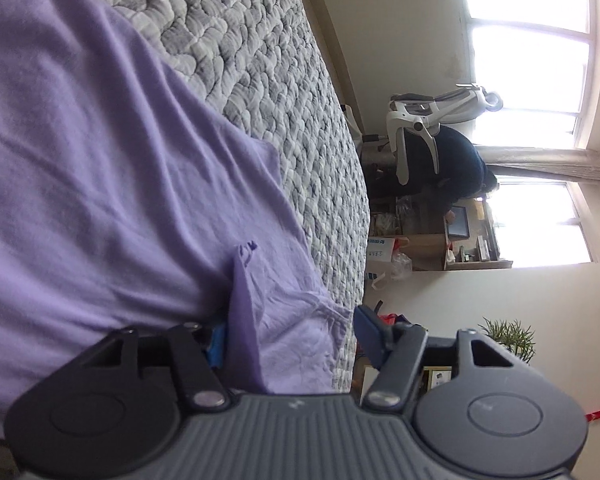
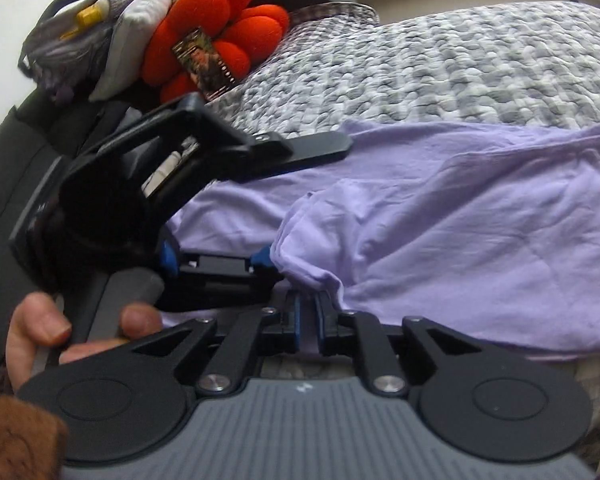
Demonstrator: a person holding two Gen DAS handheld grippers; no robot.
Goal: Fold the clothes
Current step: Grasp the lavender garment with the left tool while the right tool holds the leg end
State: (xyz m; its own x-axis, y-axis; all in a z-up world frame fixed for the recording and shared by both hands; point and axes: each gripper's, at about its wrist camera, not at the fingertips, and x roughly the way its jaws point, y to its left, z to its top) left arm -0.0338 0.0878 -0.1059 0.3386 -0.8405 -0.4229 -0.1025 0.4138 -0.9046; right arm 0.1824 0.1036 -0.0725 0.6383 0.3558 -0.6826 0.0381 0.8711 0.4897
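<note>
One lilac garment (image 1: 112,168) lies spread on a grey quilted bed (image 1: 260,60); its far edges run out of frame. The left gripper (image 1: 292,340), at 6 o'clock, stands part open with a loose fold of the cloth between its pads. The right gripper (image 2: 309,320) is nearly closed, pinching a bunched edge of the garment. At 10 o'clock sits one orange flower cushion (image 2: 216,20). Two bright windows (image 1: 532,80) wash out the room's far side.

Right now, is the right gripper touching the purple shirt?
Touching. The right wrist view shows the right gripper with a strip of the purple shirt running between its blue pads, pinched there.
</note>
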